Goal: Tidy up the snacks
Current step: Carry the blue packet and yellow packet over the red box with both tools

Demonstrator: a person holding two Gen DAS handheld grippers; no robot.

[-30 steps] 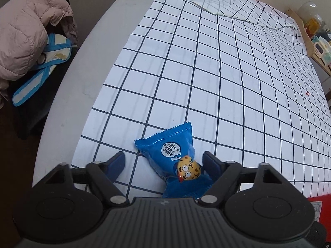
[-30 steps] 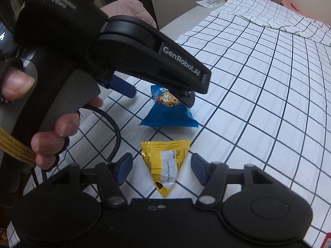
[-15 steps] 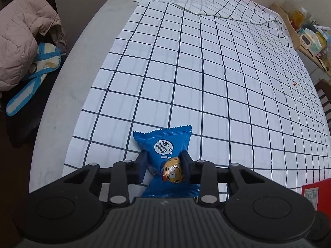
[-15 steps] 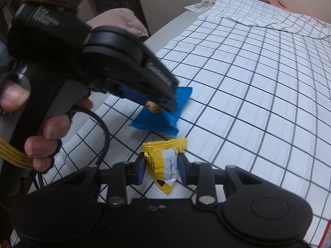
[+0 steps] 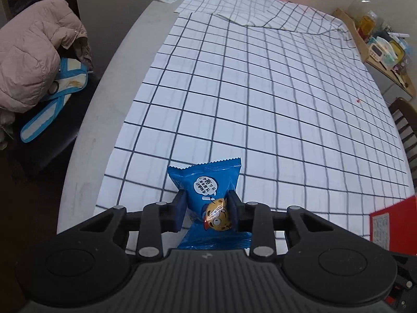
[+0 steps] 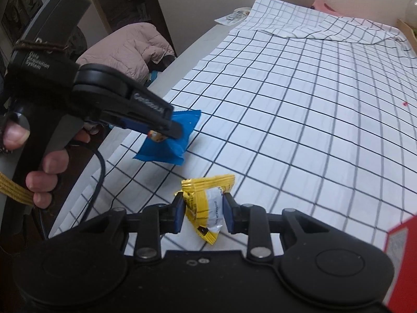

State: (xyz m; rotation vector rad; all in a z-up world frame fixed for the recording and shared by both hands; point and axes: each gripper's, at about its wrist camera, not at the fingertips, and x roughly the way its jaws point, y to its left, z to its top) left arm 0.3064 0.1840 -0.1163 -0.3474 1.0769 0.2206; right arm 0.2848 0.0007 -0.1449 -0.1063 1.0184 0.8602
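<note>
- A white tablecloth with a dark grid pattern (image 5: 260, 104) covers most of a pale grey table (image 5: 104, 109), with a second checked sheet rumpled at the far end
- A puffy pink quilted jacket (image 5: 28, 60) lies heaped on a dark seat beside the table's left edge
- A red box with a white label (image 5: 391, 224) shows at the near right corner of the cloth
- The left gripper (image 5: 207, 212), held in a hand (image 6: 44, 167), pinches a blue snack packet printed with a cartoon cookie face (image 5: 208, 195); the packet hangs tilted just above the cloth
- The right gripper (image 6: 202, 215) has its blue pads clamped on a small yellow snack wrapper with a white panel (image 6: 206, 208), raised off the cloth, near the blue packet
</note>
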